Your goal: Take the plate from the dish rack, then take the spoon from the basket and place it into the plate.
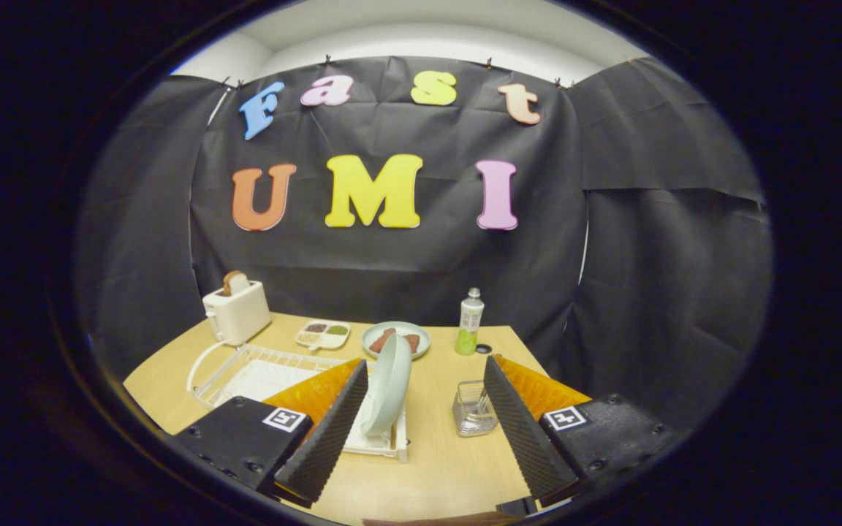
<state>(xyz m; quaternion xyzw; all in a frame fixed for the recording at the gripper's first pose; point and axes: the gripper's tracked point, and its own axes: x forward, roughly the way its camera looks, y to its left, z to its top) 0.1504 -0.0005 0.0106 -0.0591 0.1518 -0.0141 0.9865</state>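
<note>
A pale green plate (389,386) stands on edge in the white wire dish rack (260,369), just ahead of my left finger and near its tip. A small clear basket (473,409) holding the spoon (481,399) sits on the wooden table, just inside my right finger. My gripper (425,369) is open and wide, with nothing between its ribbed black fingers. It hovers above the table's near side, with the plate and the basket both in the gap ahead.
A white toaster (237,311) with a slice of bread stands at the table's back left. Behind the rack lie a small divided tray (324,334) and a green plate with food (395,340). A green-labelled bottle (470,322) stands beyond the basket.
</note>
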